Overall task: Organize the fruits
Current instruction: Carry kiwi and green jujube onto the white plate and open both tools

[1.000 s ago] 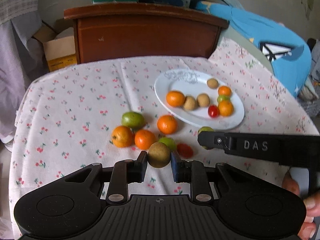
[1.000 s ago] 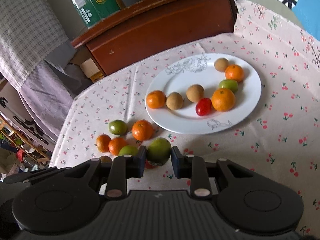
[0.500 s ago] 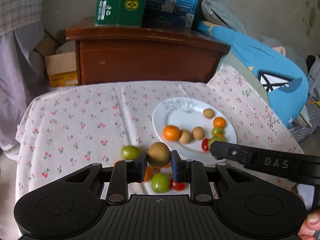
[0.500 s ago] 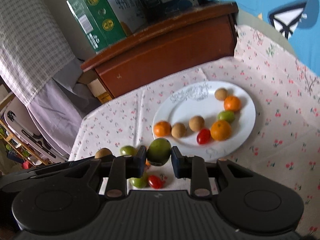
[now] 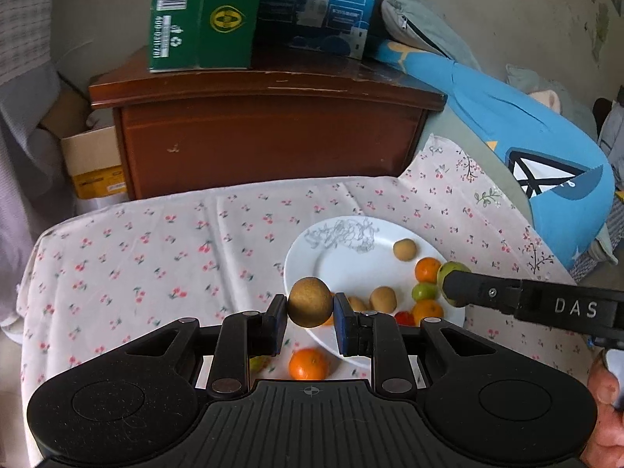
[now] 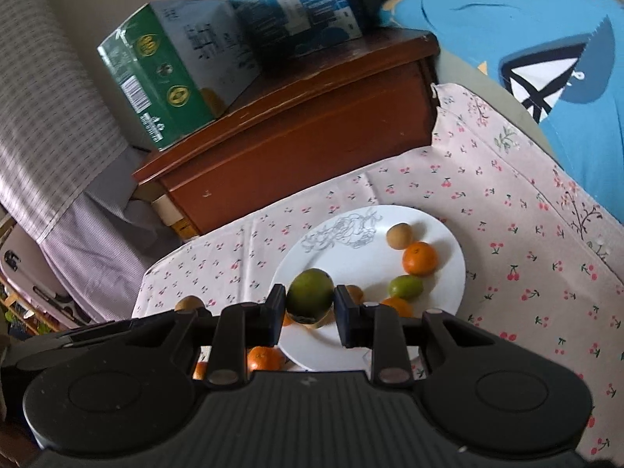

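Here, below my grippers, a cherry-print cloth (image 5: 156, 241) carries the white plate (image 5: 331, 261); beyond stands a wooden cabinet (image 5: 265, 136). My left gripper (image 5: 310, 312) clamps a round brown fruit (image 5: 310, 302), my right gripper (image 6: 309, 306) a smooth green fruit (image 6: 310, 298), both above the plate's near edge.

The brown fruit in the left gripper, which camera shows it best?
The left wrist view: the brown fruit sits centred, sharp and whole between the left gripper's pads. The right wrist view shows only its top, small at the left edge.
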`<state>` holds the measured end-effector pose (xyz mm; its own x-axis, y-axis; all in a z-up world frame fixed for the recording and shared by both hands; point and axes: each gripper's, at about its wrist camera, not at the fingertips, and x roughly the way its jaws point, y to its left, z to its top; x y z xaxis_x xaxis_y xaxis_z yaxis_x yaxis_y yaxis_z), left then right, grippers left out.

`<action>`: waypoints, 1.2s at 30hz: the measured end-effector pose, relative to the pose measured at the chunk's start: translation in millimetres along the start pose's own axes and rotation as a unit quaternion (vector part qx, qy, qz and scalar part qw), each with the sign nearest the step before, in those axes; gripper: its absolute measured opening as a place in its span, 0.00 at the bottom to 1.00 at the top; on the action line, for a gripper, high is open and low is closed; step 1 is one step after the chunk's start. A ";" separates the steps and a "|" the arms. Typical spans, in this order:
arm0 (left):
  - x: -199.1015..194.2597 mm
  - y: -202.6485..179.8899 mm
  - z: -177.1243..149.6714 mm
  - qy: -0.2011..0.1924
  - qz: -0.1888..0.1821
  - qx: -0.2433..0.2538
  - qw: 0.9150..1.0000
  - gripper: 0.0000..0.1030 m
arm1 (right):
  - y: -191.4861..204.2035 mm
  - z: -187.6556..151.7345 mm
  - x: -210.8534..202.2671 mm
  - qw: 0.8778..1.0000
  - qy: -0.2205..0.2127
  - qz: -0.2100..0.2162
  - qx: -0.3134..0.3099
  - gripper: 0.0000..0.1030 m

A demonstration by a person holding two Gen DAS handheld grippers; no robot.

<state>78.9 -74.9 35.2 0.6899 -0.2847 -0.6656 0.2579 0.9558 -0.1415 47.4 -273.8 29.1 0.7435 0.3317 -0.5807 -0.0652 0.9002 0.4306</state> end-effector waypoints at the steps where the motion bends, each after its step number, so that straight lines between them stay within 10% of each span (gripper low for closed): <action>1: 3.7 -1.3 1.7 0.002 0.000 0.002 1.000 0.22 | -1.1 1.2 1.7 1.000 0.000 -0.001 0.000 0.26; 32: 78.2 -22.4 31.9 0.031 0.012 0.054 0.998 0.25 | -34.3 14.1 67.9 0.996 0.026 -0.063 0.052 0.29; 36: 71.6 -21.2 32.5 0.020 0.019 0.050 0.998 0.55 | -34.1 16.4 65.4 0.996 0.021 -0.058 0.058 0.35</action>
<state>144.7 -118.0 14.4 0.6743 -0.2427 -0.6974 0.2998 0.9531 -0.0418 109.1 -287.5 -12.2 0.7133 0.2406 -0.6583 0.0991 0.8952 0.4345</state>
